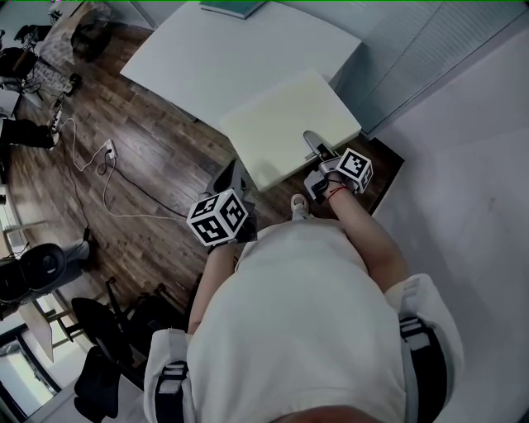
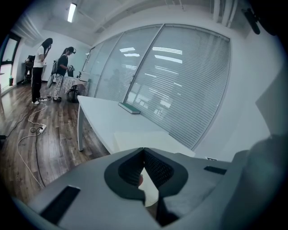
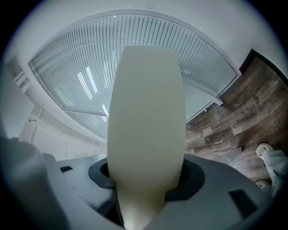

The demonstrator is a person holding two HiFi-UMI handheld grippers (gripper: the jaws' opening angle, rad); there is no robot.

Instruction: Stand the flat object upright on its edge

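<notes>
A thick cream flat board lies on the near right part of the white table, flat or close to it. My right gripper is at the board's near right edge with its jaws shut across the thickness. In the right gripper view the board fills the gap of the right gripper and runs up and away from it. My left gripper hangs off the table's near edge, above the wood floor. In its own view the left gripper is shut, tips touching, nothing held; the board lies ahead.
A green book lies at the table's far edge. A glass wall with blinds runs behind the table. A power strip with cables lies on the floor at left, chairs at lower left. Two people stand far off.
</notes>
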